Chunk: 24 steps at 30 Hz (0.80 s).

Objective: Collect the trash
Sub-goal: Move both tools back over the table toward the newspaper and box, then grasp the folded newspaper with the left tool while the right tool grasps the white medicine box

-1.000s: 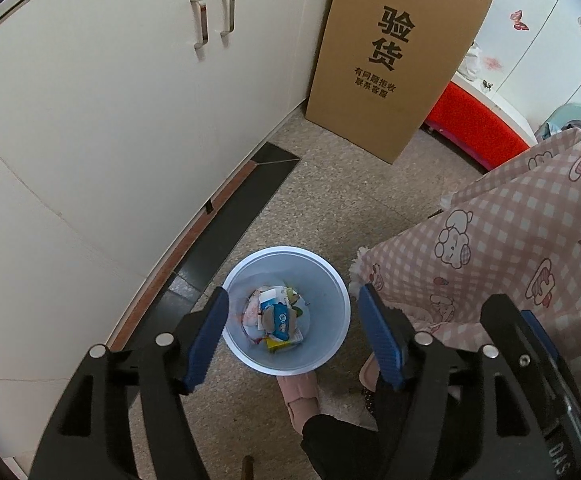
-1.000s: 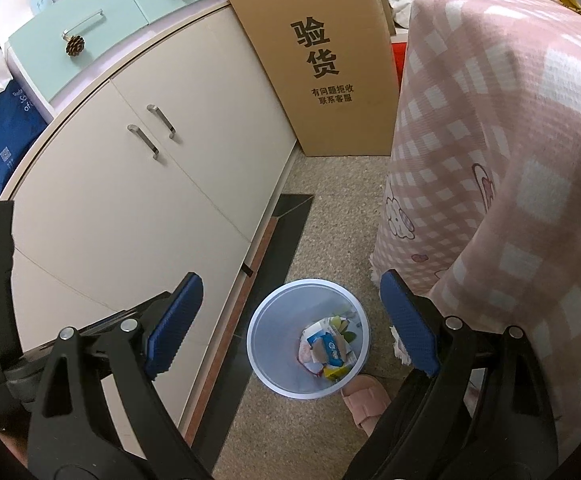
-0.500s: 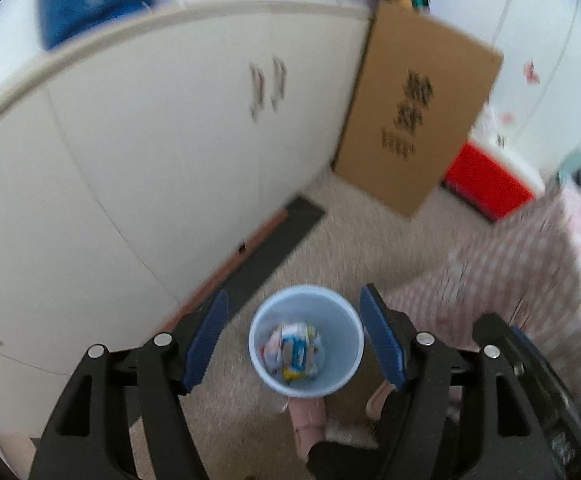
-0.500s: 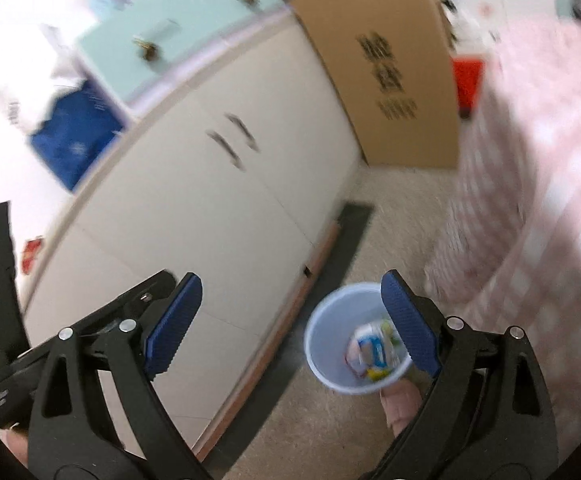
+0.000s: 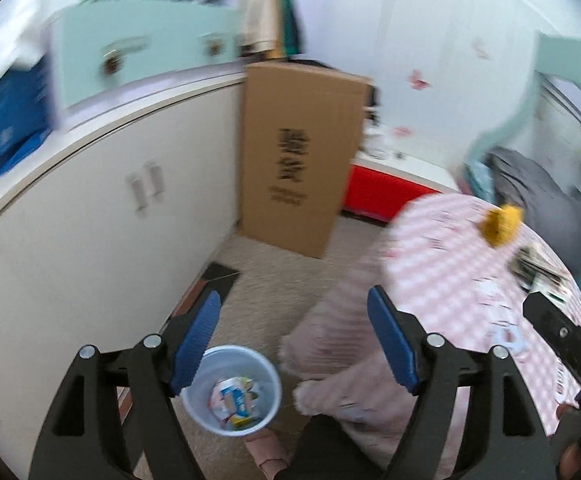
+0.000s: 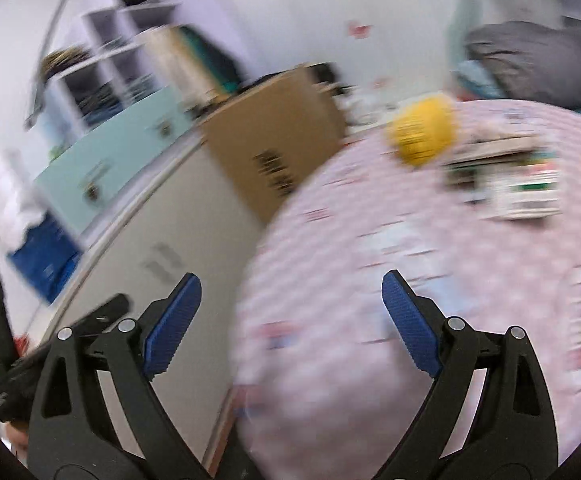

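- We found the left gripper with jaws spread, just widened, nothing between them.
- The right gripper stood likewise spread and empty.
- The pale blue round plastic bin of wrappers sat on the floor beside the pink checked tablecloth.

A pink-and-white checked tablecloth, a brown cardboard box, a pale blue bin, blue-padded fingers.

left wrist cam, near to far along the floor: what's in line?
Pale blue plastic bin with wrappers → dark floor strip beside the white cabinet → tall brown cardboard box with black print leaning at the cabinet's end.
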Tool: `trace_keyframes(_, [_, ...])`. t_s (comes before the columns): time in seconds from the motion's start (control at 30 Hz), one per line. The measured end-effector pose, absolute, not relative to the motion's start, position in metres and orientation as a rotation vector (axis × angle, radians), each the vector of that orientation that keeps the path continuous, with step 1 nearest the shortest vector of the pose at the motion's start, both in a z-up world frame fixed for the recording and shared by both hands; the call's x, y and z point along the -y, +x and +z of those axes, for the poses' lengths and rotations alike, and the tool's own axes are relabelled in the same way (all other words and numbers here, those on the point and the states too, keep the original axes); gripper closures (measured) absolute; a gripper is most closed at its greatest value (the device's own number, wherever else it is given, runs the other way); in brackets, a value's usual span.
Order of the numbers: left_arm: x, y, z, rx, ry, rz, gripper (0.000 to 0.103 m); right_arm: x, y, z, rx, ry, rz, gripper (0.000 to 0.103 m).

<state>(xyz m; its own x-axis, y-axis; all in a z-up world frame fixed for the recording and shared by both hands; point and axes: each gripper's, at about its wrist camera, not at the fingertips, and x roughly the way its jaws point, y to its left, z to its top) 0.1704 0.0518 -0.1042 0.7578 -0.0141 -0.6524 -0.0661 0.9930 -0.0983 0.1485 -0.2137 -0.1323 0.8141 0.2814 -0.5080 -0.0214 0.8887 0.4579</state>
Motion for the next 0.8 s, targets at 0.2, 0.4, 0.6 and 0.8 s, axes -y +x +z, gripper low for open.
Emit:
trace_keyframes(0.2, [0.042, 0.189, -0.102, -0.708, 0.052, -0.117, 0.026, 0.310, 0.146, -0.144, -0.620, 0.480, 0.001, 0.013])
trace_keyframes(0.4, [0.104, 0.202, -0.102, -0.713, 0.152, -0.207, 0.026, 0.357, 0.168, -0.158, -0.669, 0.449, -0.074, 0.016])
trace_keyframes(0.6, [0.138, 0.215, -0.102, -0.717, 0.207, -0.264, 0.026, 0.361, 0.190, -0.163, -0.677, 0.402, -0.053, 0.040])
trace_keyframes(0.8, [0.156, 0.229, -0.109, -0.734, 0.218, -0.285, 0.026, 0.364, 0.212, -0.175, -0.753, 0.436, 0.020, 0.082])
